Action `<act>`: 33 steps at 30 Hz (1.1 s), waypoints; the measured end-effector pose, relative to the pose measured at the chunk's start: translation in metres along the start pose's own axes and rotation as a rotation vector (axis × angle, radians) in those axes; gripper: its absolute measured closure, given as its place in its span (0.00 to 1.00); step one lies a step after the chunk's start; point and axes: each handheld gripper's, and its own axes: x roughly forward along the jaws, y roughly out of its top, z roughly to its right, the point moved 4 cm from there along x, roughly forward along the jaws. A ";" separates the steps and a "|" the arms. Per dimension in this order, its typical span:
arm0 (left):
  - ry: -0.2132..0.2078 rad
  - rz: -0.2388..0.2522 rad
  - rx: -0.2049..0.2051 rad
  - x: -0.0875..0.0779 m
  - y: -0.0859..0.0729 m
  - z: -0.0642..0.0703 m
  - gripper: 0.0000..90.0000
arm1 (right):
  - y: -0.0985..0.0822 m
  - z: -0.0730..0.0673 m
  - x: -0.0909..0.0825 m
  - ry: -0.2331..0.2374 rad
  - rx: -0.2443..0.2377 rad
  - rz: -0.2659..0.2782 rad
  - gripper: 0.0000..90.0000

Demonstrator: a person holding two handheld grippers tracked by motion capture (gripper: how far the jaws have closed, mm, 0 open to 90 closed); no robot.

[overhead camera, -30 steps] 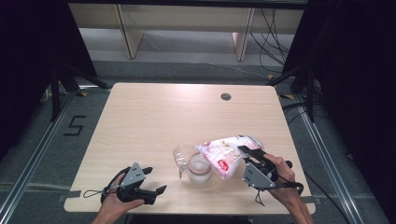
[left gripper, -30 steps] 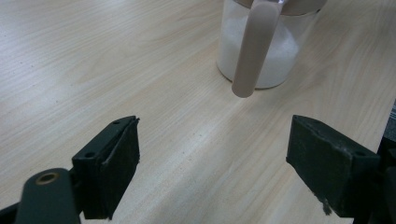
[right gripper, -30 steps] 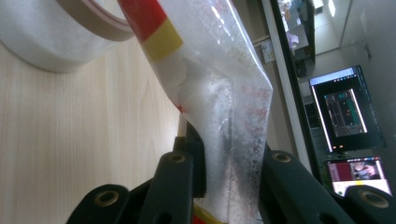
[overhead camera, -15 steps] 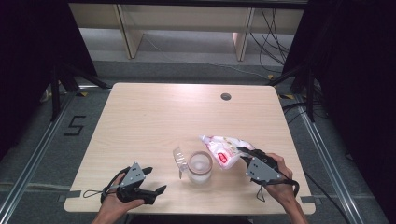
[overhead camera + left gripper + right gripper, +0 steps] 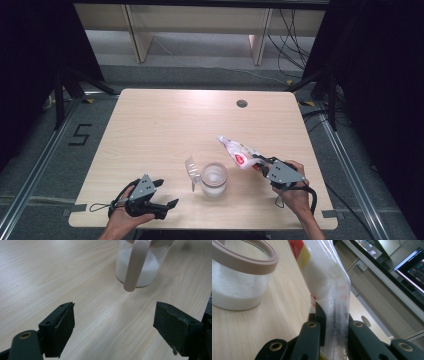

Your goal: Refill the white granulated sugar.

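Note:
A glass jar (image 5: 214, 179) half full of white granules stands near the table's front middle, its hinged clear lid (image 5: 192, 171) tipped open to the left. My right gripper (image 5: 261, 165) is shut on the lower end of a clear bag of white powder (image 5: 239, 153) with a red and yellow label, which slants up and left, just right of the jar. In the right gripper view the bag (image 5: 324, 277) is pinched between the jaws (image 5: 334, 320), beside the jar (image 5: 237, 287) with its beige rim. My left gripper (image 5: 164, 193) rests open at the front left, its jaws (image 5: 115, 315) empty and facing the jar (image 5: 147, 267).
A round cable hole (image 5: 242, 103) lies at the far right of the wooden table (image 5: 160, 130). Beyond the far edge stand shelf legs and cables on the floor. Dark frames flank both sides of the table.
My right gripper has moved right and down with the bag, drawing it away from over the jar's mouth. The left gripper has stayed put.

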 end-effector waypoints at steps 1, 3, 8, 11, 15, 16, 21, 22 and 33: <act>0.001 -0.003 -0.004 0.000 0.000 0.000 0.19 | -0.001 -0.001 0.000 -0.006 0.025 -0.001 0.94; 0.002 0.000 -0.003 -0.001 0.000 0.000 0.19 | -0.006 0.003 0.003 -0.002 0.057 0.011 0.94; -0.002 0.008 0.017 -0.001 0.001 -0.002 0.19 | -0.022 0.008 0.005 0.003 0.164 0.036 0.94; 0.004 0.017 -0.009 -0.001 0.000 0.000 0.19 | -0.029 0.013 0.004 -0.015 0.216 0.062 0.94; 0.010 0.001 -0.003 -0.002 0.000 -0.002 0.19 | -0.036 0.016 0.001 -0.020 0.326 0.096 0.94; 0.008 0.007 -0.008 -0.002 0.000 -0.001 0.19 | -0.040 0.021 -0.002 -0.036 0.350 0.103 0.94; 0.001 0.019 -0.017 -0.001 0.001 0.000 0.19 | -0.046 0.025 -0.007 -0.060 0.371 0.092 0.94; 0.001 0.019 -0.017 -0.001 0.001 0.000 0.19 | -0.050 0.026 -0.008 -0.062 0.426 0.126 0.94; 0.003 0.019 -0.016 -0.001 0.001 0.000 0.19 | -0.054 0.025 -0.014 -0.053 0.532 0.096 0.92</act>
